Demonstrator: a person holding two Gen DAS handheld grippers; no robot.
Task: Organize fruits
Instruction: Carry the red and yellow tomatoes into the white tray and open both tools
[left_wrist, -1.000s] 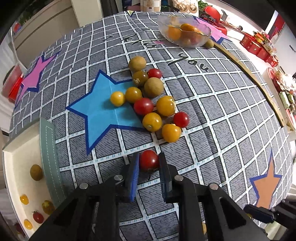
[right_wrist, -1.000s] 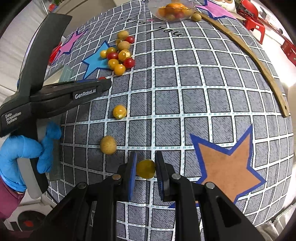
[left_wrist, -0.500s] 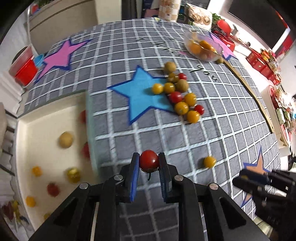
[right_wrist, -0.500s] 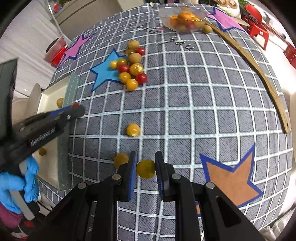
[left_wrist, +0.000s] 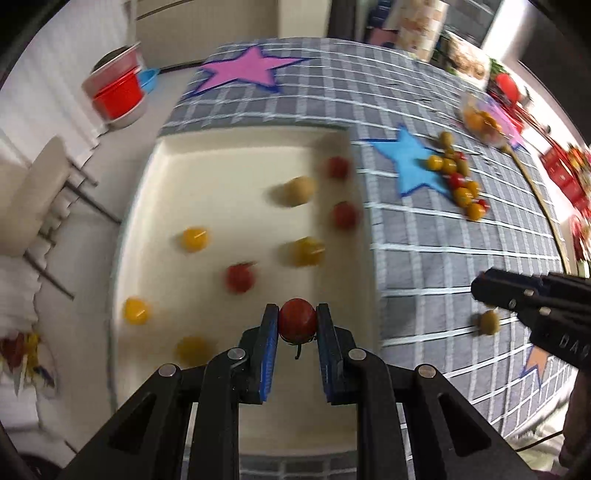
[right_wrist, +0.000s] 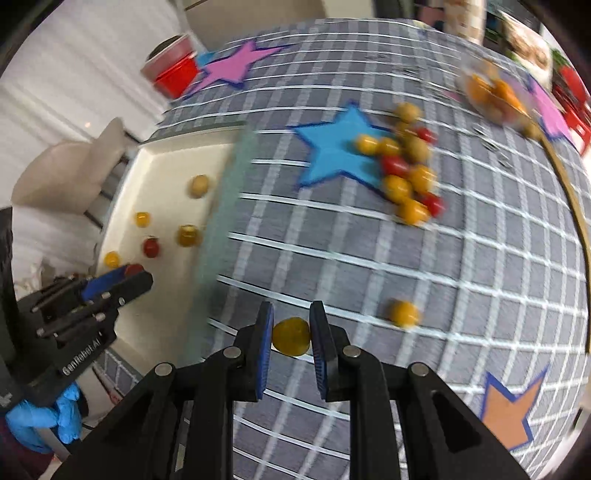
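The left gripper is clamped on a red cherry tomato, stem hanging down, above the near part of a cream tray. The right gripper pinches a yellow cherry tomato between its blue pads over the grey checked tablecloth, near the tray's green-edged rim.

The tray holds loose red and yellow tomatoes and a tan round fruit, all blurred. A mixed fruit cluster lies beside the blue star; a clear bowl of orange fruit stands at the cloth's far edge.

The left wrist view alone shows the tray's whole floor and an olive-coloured fruit just beside the right gripper's tip. Only the right wrist view shows a lone yellow tomato on the cloth, an orange star, and the blue-gloved left hand.
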